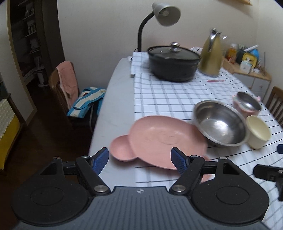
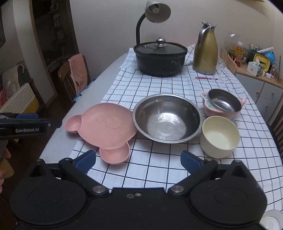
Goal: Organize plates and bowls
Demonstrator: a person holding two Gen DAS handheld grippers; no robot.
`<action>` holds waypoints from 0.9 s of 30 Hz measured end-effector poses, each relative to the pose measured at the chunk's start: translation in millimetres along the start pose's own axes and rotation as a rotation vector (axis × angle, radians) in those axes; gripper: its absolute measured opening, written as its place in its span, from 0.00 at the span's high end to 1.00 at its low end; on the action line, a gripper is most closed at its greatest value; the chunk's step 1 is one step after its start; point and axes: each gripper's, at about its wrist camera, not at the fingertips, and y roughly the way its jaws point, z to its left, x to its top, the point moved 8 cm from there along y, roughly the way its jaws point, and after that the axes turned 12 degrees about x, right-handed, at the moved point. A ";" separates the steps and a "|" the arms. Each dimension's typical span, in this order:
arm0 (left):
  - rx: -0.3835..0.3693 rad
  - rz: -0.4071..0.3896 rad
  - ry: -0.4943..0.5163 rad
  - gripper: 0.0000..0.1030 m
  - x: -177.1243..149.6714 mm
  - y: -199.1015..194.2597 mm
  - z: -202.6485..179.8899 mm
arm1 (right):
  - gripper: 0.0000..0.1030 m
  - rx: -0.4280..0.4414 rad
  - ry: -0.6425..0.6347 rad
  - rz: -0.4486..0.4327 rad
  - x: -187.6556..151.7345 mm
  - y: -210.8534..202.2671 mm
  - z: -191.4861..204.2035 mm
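A pink bear-shaped plate (image 2: 104,125) (image 1: 159,139) lies on the checked cloth, half off its left edge. Right of it stands a large steel bowl (image 2: 167,118) (image 1: 221,123), then a cream bowl (image 2: 219,137) (image 1: 258,131). Behind those a small steel bowl (image 2: 223,101) (image 1: 248,101) rests tilted in a pink handled bowl (image 2: 212,110) (image 1: 245,110). My left gripper (image 1: 139,160) is open just short of the pink plate, nothing between its fingers. My right gripper (image 2: 138,160) hangs open over the cloth in front of the large bowl, empty.
At the back stand a black lidded pot (image 2: 160,59), a gold thermos jug (image 2: 205,51) and a desk lamp (image 2: 155,12). A red pen (image 2: 206,78) lies on the cloth. A chair with a pink towel (image 2: 77,74) stands left of the table; a cluttered sideboard (image 2: 260,70) is on the right.
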 end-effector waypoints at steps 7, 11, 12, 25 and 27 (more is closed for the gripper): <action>0.026 0.070 0.019 0.25 -5.9 57.8 16.8 | 0.02 -0.037 0.012 0.044 -1.2 47.2 -0.7; 0.024 0.110 0.015 0.25 -8.3 84.2 21.9 | 0.02 -0.046 0.005 0.061 -2.0 68.5 -1.8; 0.020 0.119 0.015 0.25 -9.4 90.8 21.8 | 0.02 -0.042 0.006 0.072 -2.6 74.5 -2.5; 0.001 0.242 -0.021 0.26 -16.4 147.0 29.2 | 0.22 -0.037 0.059 0.164 -12.4 120.3 -14.4; -0.001 0.248 -0.021 0.26 -15.6 149.9 28.4 | 0.26 -0.025 0.066 0.169 -13.7 123.0 -15.0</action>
